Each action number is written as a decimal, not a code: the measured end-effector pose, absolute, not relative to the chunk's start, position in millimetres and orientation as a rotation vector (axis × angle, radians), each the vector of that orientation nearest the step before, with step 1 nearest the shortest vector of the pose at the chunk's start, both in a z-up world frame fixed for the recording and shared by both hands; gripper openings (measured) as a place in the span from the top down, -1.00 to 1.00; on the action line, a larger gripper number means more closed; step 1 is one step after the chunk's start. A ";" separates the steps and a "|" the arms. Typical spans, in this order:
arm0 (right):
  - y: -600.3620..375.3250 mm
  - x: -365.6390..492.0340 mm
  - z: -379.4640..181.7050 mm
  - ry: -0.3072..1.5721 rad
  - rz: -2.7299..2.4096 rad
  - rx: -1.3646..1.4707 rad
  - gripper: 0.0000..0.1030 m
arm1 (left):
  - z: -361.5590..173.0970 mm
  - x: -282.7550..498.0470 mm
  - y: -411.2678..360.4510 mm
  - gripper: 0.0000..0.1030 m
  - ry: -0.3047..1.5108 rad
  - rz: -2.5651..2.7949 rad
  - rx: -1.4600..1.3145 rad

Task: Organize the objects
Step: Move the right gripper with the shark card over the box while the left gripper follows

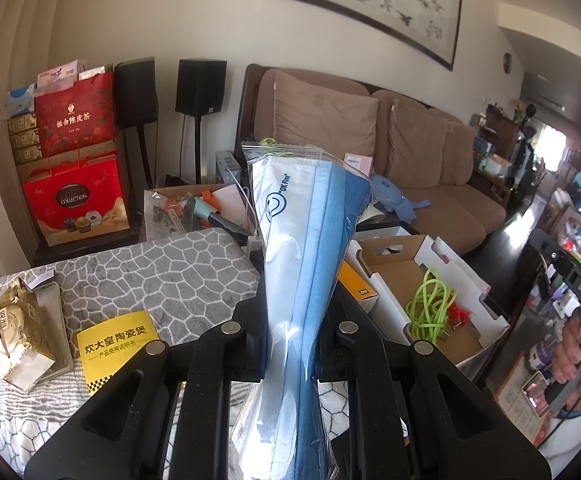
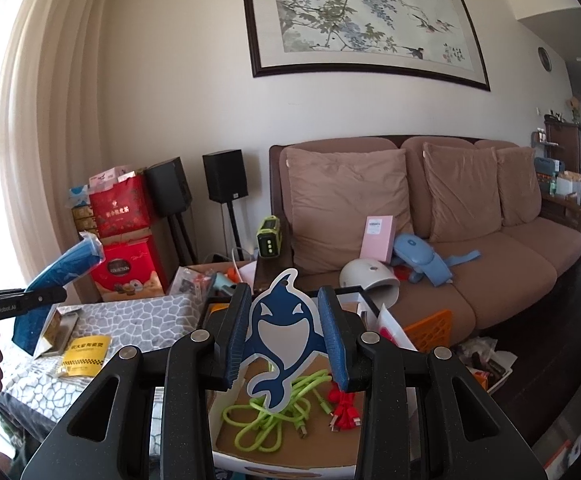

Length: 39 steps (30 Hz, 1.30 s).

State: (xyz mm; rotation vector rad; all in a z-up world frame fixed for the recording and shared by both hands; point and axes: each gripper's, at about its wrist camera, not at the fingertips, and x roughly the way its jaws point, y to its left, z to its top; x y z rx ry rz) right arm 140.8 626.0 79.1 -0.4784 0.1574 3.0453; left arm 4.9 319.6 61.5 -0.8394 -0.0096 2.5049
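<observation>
My left gripper (image 1: 292,320) is shut on a clear plastic bag of blue and white face masks (image 1: 306,216), which stands upright between the jaws above the grey patterned table top (image 1: 162,268). From the right wrist view the same bag of masks (image 2: 66,268) shows at the far left, held in that left gripper (image 2: 30,300). My right gripper (image 2: 286,336) is shut on a flat blue and white whale-shaped card (image 2: 282,332), held upright over an open cardboard box (image 2: 286,440). In the box lie a green cable (image 2: 278,412) and a red bundle (image 2: 342,404).
A yellow booklet (image 1: 118,348) and a torn gold package (image 1: 22,328) lie on the table. The cardboard box (image 1: 466,280) stands to the table's right. A brown sofa (image 2: 510,264) behind carries a pink box, a blue device and a white dome. Red gift bags (image 1: 74,184) stack at the left wall.
</observation>
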 end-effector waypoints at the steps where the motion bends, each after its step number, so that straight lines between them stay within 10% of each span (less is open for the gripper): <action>1: 625.9 140.8 79.1 0.156 3.045 -0.478 0.32 | 61.2 4.7 320.2 0.73 -0.010 2.504 -0.840; 39: 626.1 107.0 74.8 0.142 3.045 -0.606 0.32 | 54.7 -16.1 355.8 0.73 -0.061 2.424 -0.812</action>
